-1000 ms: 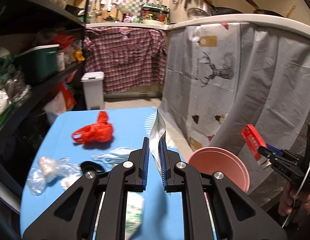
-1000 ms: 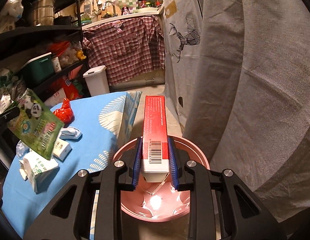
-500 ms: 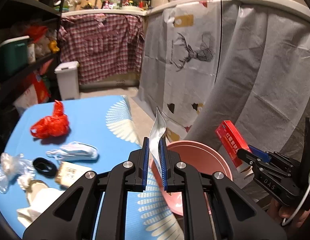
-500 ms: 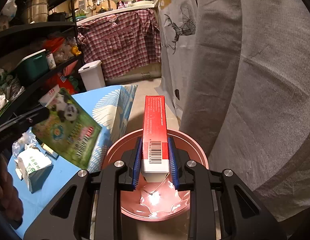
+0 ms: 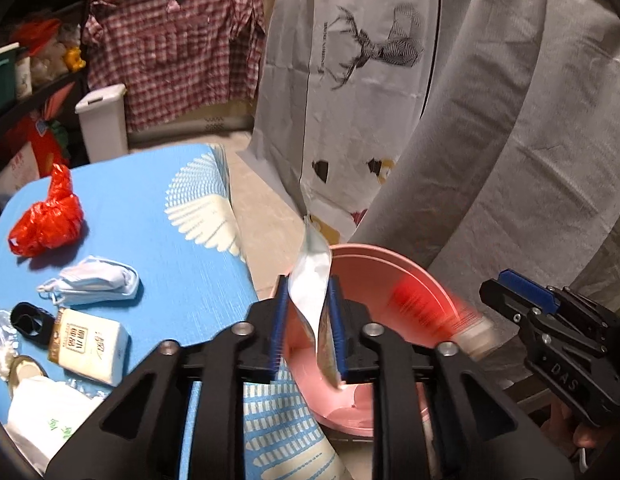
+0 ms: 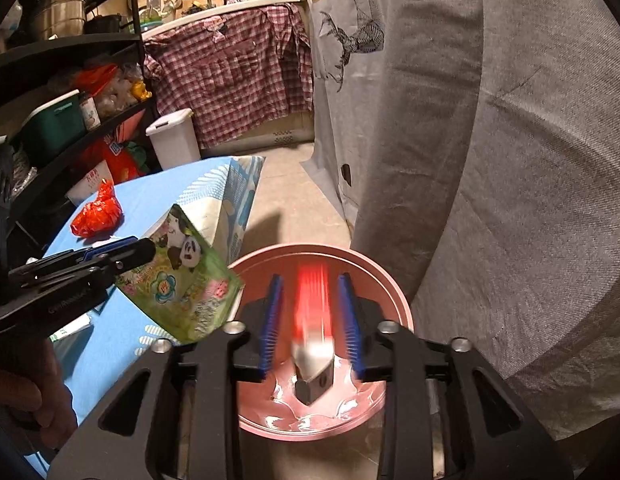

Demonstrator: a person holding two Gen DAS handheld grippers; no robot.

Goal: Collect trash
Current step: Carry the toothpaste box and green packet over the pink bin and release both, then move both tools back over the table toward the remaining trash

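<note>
1. The right gripper (image 6: 313, 322) is parted wide; the red box (image 6: 313, 312) between its fingers touches neither, smeared by motion blur over the pink basin (image 6: 384, 288)
2. The left gripper (image 5: 307, 330) pinches a snack pouch (image 5: 313, 292) at the basin's rim; its printing is unreadable
3. On the blue table (image 5: 149, 216) lie a red bag (image 5: 45, 220) and a face mask (image 5: 93, 282), with more litter cut off at the frame edge

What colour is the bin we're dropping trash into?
Pink, the round bin; clearest in the right wrist view.
</note>
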